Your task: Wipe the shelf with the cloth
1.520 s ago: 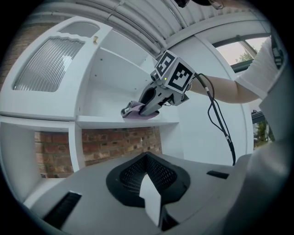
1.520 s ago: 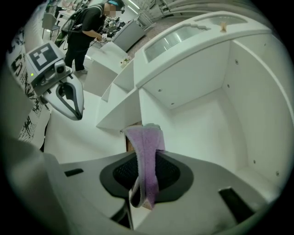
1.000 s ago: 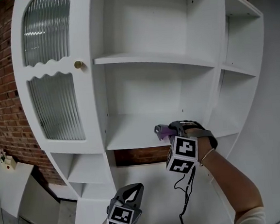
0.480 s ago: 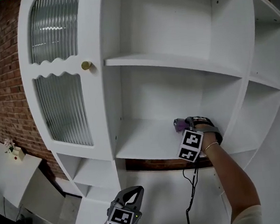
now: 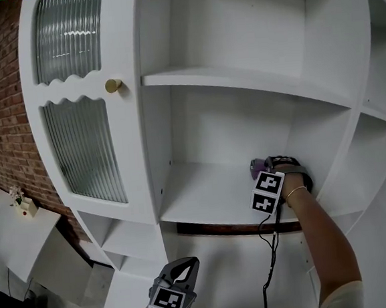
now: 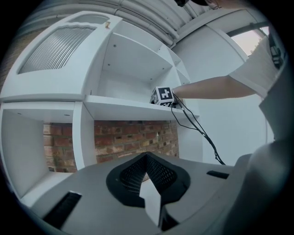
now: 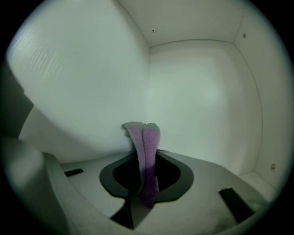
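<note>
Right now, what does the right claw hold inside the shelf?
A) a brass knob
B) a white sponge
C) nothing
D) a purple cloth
D: in the right gripper view the right claw is shut on a purple cloth, which stands folded between its jaws.

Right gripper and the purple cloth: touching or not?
Touching. The right gripper view shows the right gripper with its jaws closed on the folded purple cloth, whose end sticks out past them.
</note>
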`<state>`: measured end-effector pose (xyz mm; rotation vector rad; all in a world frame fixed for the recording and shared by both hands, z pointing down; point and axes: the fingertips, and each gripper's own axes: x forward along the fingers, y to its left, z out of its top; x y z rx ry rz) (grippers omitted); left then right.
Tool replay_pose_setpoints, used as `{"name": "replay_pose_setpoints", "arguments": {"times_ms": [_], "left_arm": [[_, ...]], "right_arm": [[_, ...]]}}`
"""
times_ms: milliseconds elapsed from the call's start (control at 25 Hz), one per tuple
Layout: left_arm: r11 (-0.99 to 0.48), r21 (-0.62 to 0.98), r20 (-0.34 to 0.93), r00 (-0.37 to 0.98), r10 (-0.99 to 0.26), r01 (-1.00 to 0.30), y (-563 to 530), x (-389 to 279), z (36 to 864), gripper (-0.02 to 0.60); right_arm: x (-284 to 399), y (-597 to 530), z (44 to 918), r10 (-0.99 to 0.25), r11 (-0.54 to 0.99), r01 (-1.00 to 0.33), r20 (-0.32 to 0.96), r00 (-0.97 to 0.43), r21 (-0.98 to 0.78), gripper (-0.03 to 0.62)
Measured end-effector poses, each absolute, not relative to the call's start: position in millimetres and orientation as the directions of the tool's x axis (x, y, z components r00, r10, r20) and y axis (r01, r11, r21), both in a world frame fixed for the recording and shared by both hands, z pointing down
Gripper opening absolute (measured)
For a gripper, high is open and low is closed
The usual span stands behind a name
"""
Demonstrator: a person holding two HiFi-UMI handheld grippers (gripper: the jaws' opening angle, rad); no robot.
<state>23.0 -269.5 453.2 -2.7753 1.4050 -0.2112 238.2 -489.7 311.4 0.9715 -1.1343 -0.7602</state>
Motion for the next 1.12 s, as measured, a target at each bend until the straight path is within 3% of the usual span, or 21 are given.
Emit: {"name": "replay_pose_setpoints", "arguments": {"times_ms": [240, 720, 1120], "left_arm": [[-0.598, -0.098, 0.119, 0.587, -0.801, -0.796, -267.7, 22.6, 453.4, 0.006], [-0.618, -0.127, 0.120, 0.607, -0.786, -0.776, -249.3, 24.8, 449.0, 0.006], [-0.646, -0.142, 0.098, 0.639, -0.763, -0.750, -224.2, 32.6, 438.5, 0.006]], "right_arm": [[241.4, -481.0, 319.8, -0.823, 0.504, -0.120, 0.518, 0.233, 0.855, 0.083], [238.1, -417.8, 324.2, -0.760, 0.591, -0.127, 0.603, 0.244, 0.797, 0.083], [230.9, -350.9, 323.8, -0.762, 0.586, -0.138, 0.601, 0.242, 0.798, 0.083]]}}
